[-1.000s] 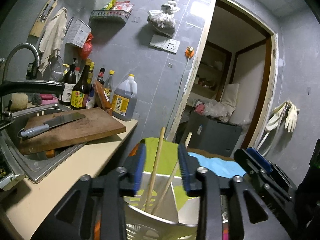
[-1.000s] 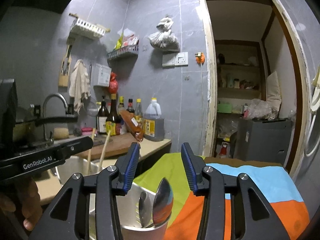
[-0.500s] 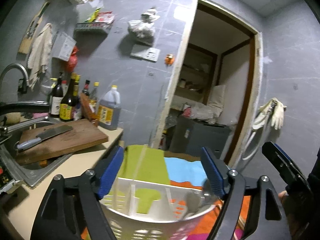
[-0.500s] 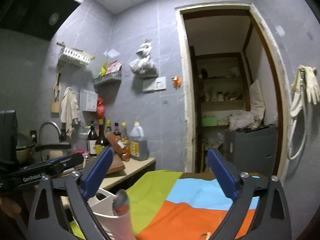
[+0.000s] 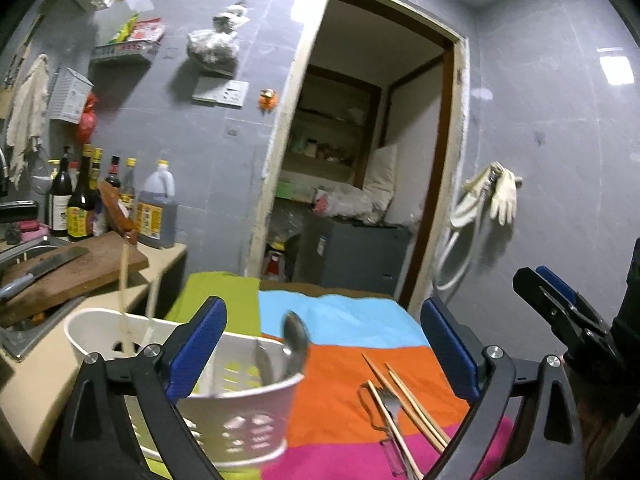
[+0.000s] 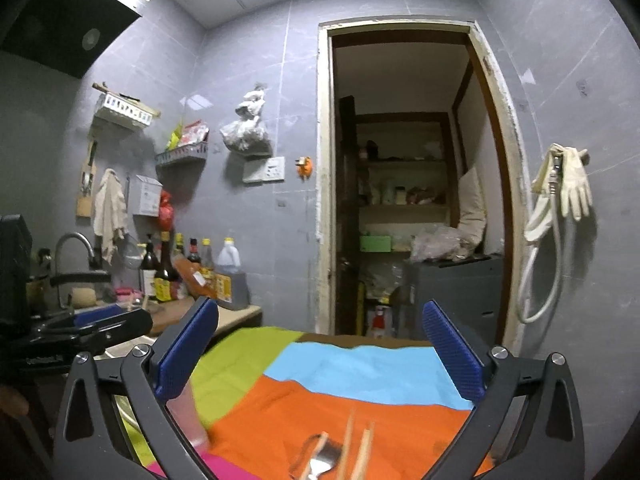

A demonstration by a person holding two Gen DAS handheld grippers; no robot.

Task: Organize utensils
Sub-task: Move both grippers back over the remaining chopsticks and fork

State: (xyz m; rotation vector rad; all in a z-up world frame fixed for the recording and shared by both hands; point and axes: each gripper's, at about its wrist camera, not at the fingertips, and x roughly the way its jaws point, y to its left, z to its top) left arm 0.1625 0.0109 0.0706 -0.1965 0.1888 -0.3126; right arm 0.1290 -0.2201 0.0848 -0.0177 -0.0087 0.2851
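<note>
A white perforated utensil caddy stands at the left on a multicoloured cloth. Pale chopsticks lean in its left compartment and metal spoons stand in its right one. My left gripper hangs behind and above the caddy, its jaws opening, with nothing between the pads. A second pair of chopsticks and a fork lie on the orange patch, blurred in the right wrist view as chopsticks. My right gripper is over them, its jaws opening wide and empty.
To the left runs a counter with a sink, a wooden chopping board bearing a cleaver, and several bottles. A doorway opens behind the table. Gloves hang on the right wall.
Both grippers went from nearly shut over the caddy to wide open and drew back and right. The chopsticks and the spoon they hovered over now stand free in the caddy.
</note>
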